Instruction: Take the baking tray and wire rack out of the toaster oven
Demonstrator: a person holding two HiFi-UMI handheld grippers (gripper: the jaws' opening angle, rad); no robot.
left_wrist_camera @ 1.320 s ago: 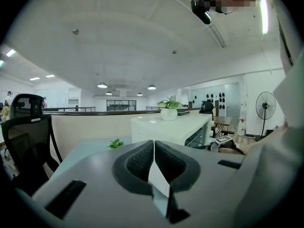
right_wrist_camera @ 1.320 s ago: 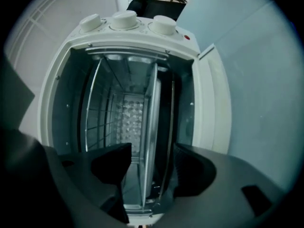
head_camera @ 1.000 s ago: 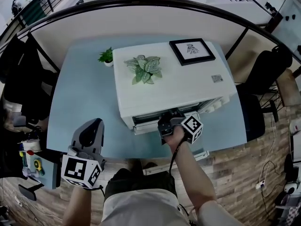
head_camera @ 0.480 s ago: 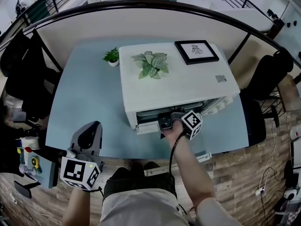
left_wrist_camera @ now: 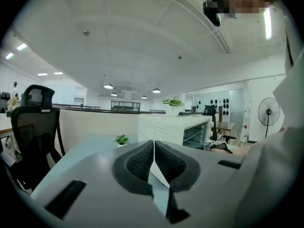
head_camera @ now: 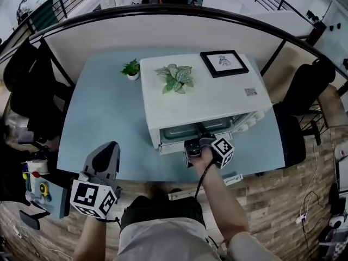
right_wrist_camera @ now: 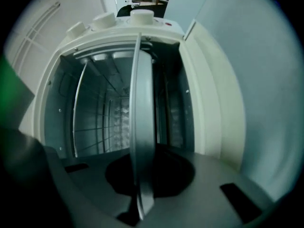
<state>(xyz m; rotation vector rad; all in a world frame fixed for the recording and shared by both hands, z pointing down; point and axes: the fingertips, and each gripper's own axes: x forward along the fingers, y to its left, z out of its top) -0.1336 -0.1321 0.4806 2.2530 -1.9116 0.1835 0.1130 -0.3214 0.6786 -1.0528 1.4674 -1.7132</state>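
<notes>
Jaws of my right gripper (head_camera: 193,147) have just closed on the front lip of the baking tray (right_wrist_camera: 142,122) — it and the wire rack (right_wrist_camera: 77,113) sit inside the toaster oven (head_camera: 201,99) at centre frame. My left gripper (head_camera: 104,161), lower left, is clenched on nothing.

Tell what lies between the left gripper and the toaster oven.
Nothing: the head view shows only bare blue table between the left gripper and the toaster oven; the small potted plant stands farther back.
</notes>
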